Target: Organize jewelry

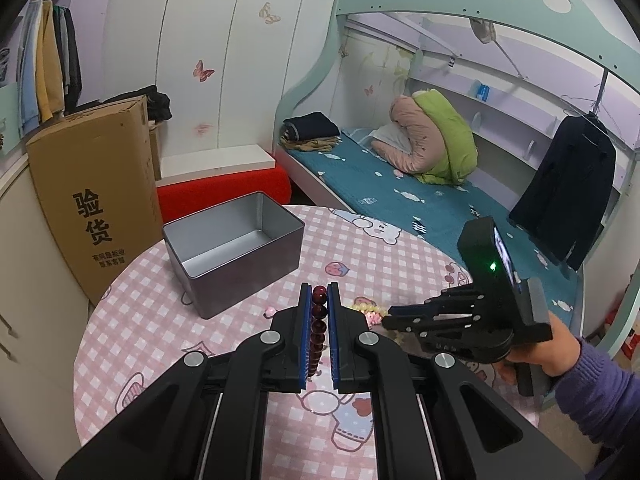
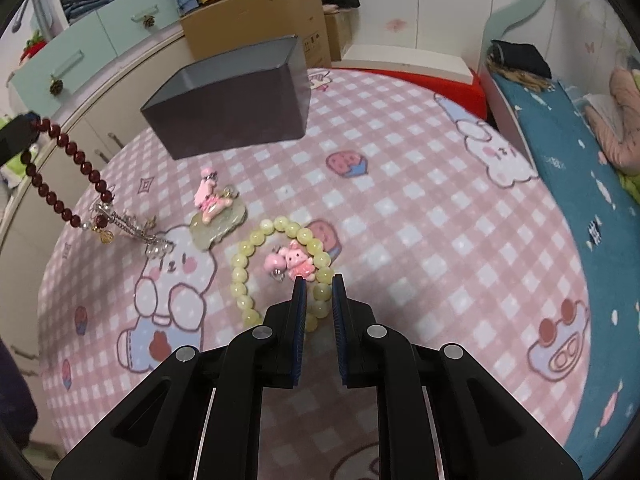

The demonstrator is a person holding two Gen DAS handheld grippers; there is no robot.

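My left gripper [image 1: 319, 290] is shut on a dark red bead bracelet [image 1: 319, 320], whose beads run in a line between the blue pads. In the right wrist view that red bracelet [image 2: 76, 156] hangs at the far left, its chain end trailing on the table. My right gripper [image 2: 319, 284] points down at a yellow-green bead bracelet [image 2: 240, 276] lying on the pink checked tablecloth [image 2: 400, 200]. Its pads sit closely on either side of one bead. In the left wrist view a hand holds the right gripper [image 1: 384, 317], tips at the table. An open grey tin [image 1: 248, 280] stands behind.
A pink rabbit charm [image 2: 298, 262] lies inside the yellow loop. A pink figure on a pale green piece [image 2: 218, 220] and a chain with charms [image 2: 124, 224] lie to the left. A cardboard box [image 1: 96, 200] and a bed [image 1: 400, 200] flank the round table.
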